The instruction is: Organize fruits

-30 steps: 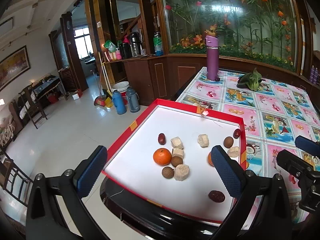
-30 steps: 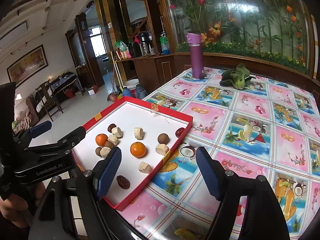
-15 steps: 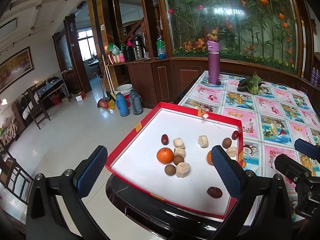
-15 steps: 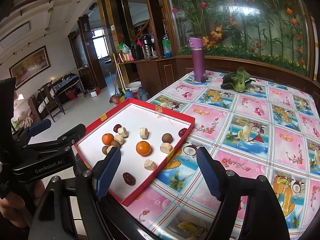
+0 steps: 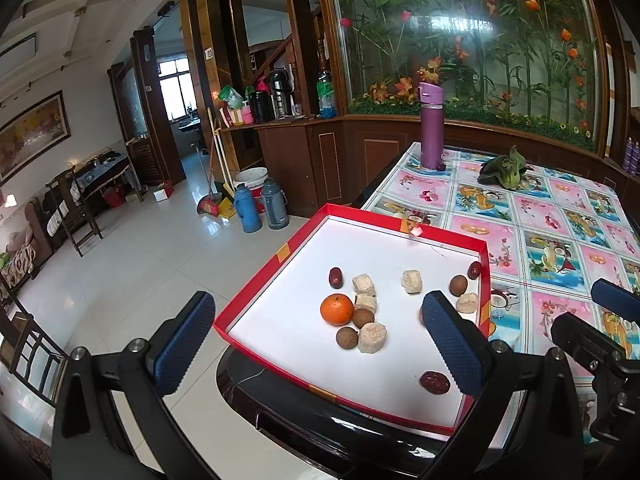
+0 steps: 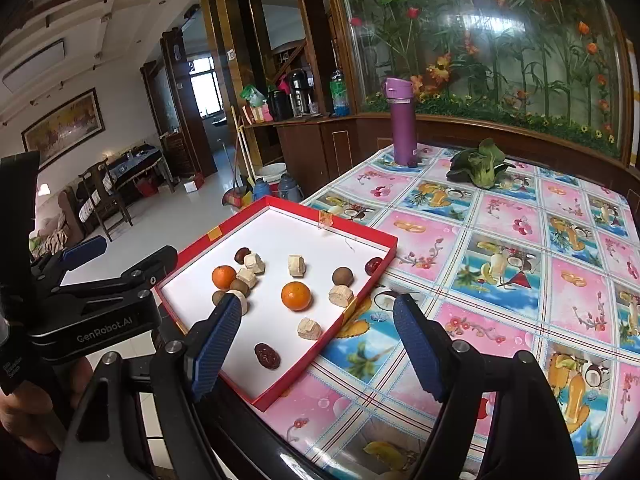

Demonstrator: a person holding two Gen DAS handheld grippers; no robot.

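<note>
Red tray (image 6: 382,268), white floor, at table (image 6: 520,248) corner: two oranges (image 6: 296,296), brown longans (image 5: 346,337), red dates (image 6: 267,355), pale cubes (image 5: 372,338). Left tongs (image 5: 316,344) and right tongs (image 6: 316,344): both released, empty, above the tray's near edge.

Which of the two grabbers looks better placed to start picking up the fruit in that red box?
Probably the left gripper: open, it faces the red tray squarely, framing an orange between its fingers. The right gripper, also open, points mostly at the tablecloth beside the tray.
</note>
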